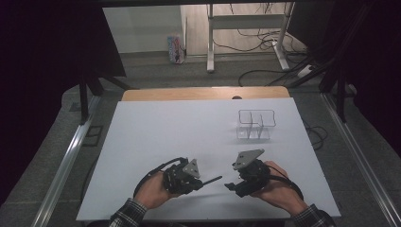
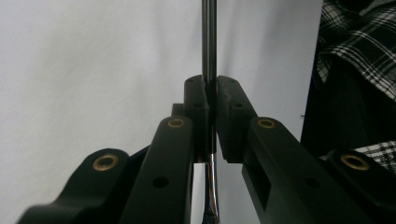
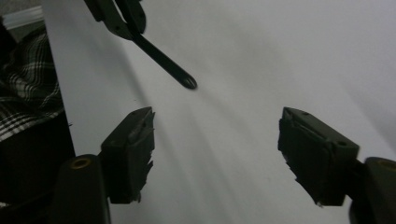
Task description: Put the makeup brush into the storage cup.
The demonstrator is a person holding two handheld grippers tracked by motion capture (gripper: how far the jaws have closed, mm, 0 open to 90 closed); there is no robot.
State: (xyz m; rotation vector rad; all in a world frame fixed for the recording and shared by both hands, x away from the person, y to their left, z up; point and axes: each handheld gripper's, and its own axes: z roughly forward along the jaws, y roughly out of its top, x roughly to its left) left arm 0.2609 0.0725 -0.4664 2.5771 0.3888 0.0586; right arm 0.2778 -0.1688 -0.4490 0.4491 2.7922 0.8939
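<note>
We see the left gripper [image 2: 211,100] with its fingers [image 2: 196,100] clamped on a thin, dark, glossy rod [image 2: 208,42] that runs straight out past their tips, its far end rounded and dimpled in the right gripper view. The rod hangs just above the white worktop [image 1: 165,132], pointing at the right gripper [image 3: 215,140], whose fingers [image 3: 133,140] stand apart with nothing between them. We see both hands low near the worktop's front edge, close together but not touching. A clear divided box [image 1: 256,124] sits well beyond them, toward the far right.
</note>
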